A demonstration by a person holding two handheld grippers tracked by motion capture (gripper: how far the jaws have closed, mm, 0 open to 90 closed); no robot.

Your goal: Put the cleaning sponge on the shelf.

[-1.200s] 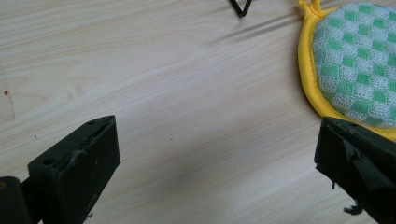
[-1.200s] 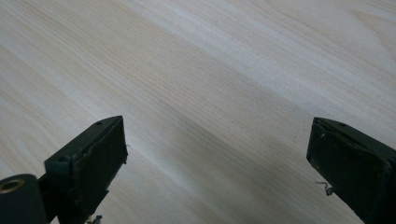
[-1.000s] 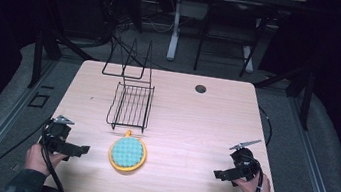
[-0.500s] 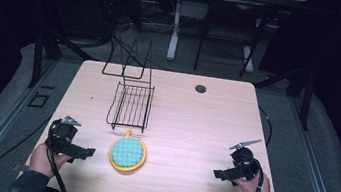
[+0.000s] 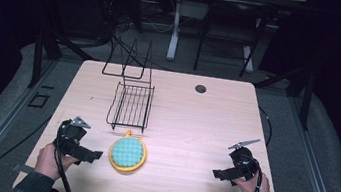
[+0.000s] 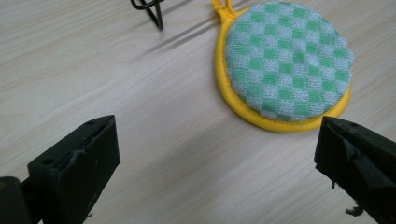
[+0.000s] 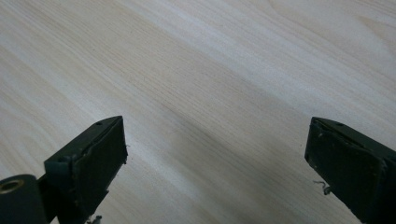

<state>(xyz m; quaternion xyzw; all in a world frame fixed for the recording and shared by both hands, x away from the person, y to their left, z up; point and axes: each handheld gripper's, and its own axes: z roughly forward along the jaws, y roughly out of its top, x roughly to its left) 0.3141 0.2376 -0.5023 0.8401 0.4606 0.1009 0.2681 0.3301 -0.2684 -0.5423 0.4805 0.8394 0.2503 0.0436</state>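
Note:
A round pot holder (image 5: 127,153), green-and-white checked with a yellow rim and loop, lies flat on the wooden table (image 5: 195,119) near its front. In the left gripper view the pot holder (image 6: 286,65) lies just beyond the jaws, towards the right one. My left gripper (image 5: 95,155) is just left of it, open, with nothing between its jaws (image 6: 217,154). My right gripper (image 5: 217,173) is at the front right, open over bare wood (image 7: 215,154). A black wire rack (image 5: 131,104) stands behind the pot holder.
A second black wire frame (image 5: 127,62) stands upright at the table's back left. A small dark round hole (image 5: 201,88) sits near the far edge. A foot of the rack (image 6: 152,11) shows at the top of the left gripper view. Dark floor and table legs lie beyond.
My left gripper has moved right, closer to the pot holder. The right gripper has stayed in place.

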